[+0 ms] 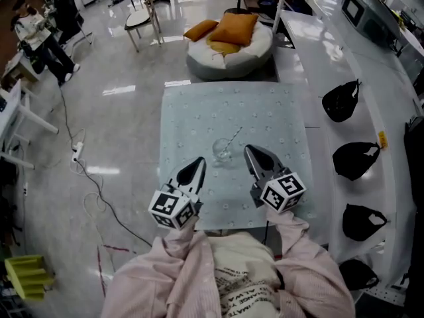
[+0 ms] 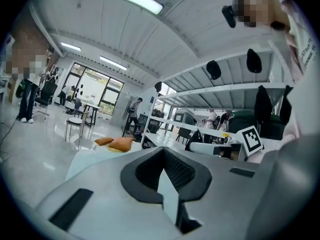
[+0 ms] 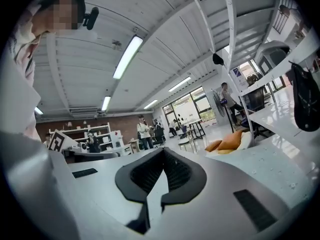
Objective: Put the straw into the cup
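The straw [image 1: 233, 136] is seen leaning in the clear cup [image 1: 222, 150], its free end slanting up and away from the jaws, so the insertion is judged to be done. The cup stands on the pale patterned table [image 1: 278, 111], ahead of the jaw tips and between the two pairs. It shows in neither gripper view.

The left gripper [image 1: 197, 165] is clenched on nothing, its pads met with only air ahead of them. The right gripper [image 1: 254, 154] is likewise closed and empty.

What remains is judged to be a clean withdrawal. Both grippers are best drawn back and kept apart from the glass, so that the light cup is not brushed by a jaw tip and the straw is not tipped out. No further grasp seems called for.
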Tool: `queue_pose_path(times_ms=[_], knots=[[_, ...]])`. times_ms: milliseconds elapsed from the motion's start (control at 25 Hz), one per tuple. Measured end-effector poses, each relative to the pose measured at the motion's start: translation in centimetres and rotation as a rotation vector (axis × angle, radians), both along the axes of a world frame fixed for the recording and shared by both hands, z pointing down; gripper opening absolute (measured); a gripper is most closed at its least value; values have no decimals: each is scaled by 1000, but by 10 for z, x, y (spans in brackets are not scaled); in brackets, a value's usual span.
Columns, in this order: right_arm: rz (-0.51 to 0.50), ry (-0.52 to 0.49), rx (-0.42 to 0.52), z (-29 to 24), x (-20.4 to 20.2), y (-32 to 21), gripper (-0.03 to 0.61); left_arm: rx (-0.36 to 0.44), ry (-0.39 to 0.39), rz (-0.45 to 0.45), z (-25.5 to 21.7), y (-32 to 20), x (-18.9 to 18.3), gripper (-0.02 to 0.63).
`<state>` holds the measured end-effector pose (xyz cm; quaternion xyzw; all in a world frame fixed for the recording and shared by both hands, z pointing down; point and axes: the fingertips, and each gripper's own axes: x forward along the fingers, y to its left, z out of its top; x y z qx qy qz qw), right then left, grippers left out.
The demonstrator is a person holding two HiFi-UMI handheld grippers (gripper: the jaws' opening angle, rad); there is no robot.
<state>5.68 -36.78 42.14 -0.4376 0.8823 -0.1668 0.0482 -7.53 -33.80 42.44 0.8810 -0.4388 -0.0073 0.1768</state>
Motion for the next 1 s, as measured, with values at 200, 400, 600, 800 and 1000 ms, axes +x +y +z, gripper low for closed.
queue_pose_path(times_ms=[200, 400, 600, 800, 1000], knots=[[15, -14, 55, -23, 5, -2, 0, 51, -7, -4, -20, -4, -8, 0], [25, -15, 99, -41, 9, -4, 0, 93, -9, -29, -34, -8, -17, 0], [37, -11, 134, -53, 14, -4, 0, 121, -15, -49, -42, -10, -24, 0], [50, -8, 140, -54, 18, -5, 0, 122, -25, -67, -42, -11, -30, 0], [62, 1, 147, -53, 23, -4, 0, 122, -38, -82, -39, -12, -33, 0]])
